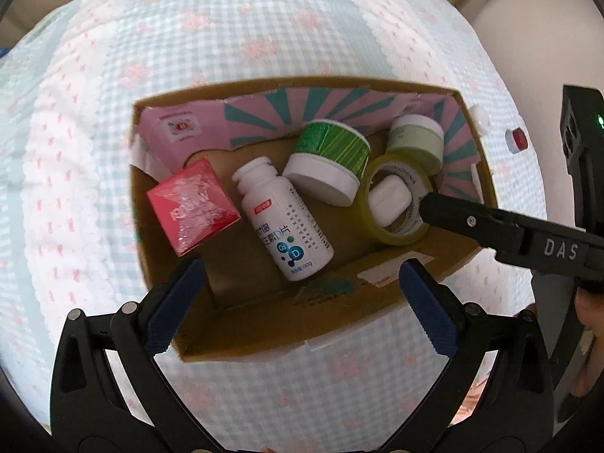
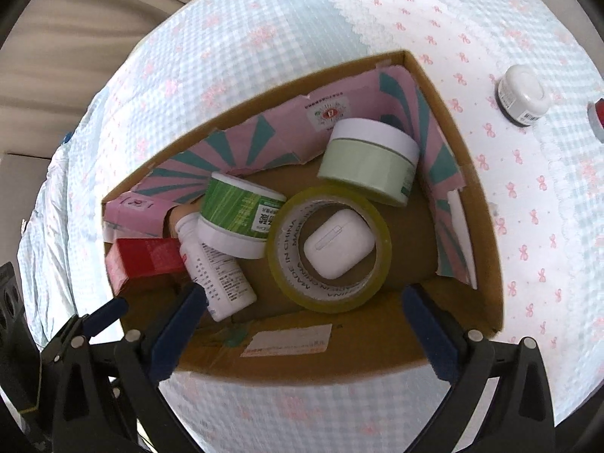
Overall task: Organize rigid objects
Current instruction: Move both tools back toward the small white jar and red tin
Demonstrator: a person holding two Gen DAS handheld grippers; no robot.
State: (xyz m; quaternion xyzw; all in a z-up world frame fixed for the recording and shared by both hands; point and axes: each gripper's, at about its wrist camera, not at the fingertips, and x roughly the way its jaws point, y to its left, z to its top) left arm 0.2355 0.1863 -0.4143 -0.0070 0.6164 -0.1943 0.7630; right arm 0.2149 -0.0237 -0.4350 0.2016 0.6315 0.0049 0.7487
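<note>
An open cardboard box (image 1: 377, 302) (image 2: 472, 196) sits on a checked bedspread. In it lie a red carton (image 1: 192, 207) (image 2: 147, 260), a white pill bottle (image 1: 283, 226) (image 2: 222, 279), a dark green jar (image 1: 328, 162) (image 2: 241, 215), a pale green jar (image 1: 415, 139) (image 2: 370, 166) and a yellow tape roll (image 1: 396, 234) (image 2: 328, 294) with a white earbud case (image 1: 389, 196) (image 2: 339, 245) inside its ring. My left gripper (image 1: 300, 287) hangs open over the box's near wall, holding nothing. My right gripper (image 2: 304, 302) is also open and empty above the tape roll.
Right of the box, on the bedspread (image 1: 113, 151) (image 2: 547, 226), stand a small white-capped jar (image 2: 523, 94) and a red-capped item (image 1: 519, 139) (image 2: 596, 119). One of the right gripper's fingers (image 1: 472, 222) reaches over the box's right side. Pink and teal flaps line the box.
</note>
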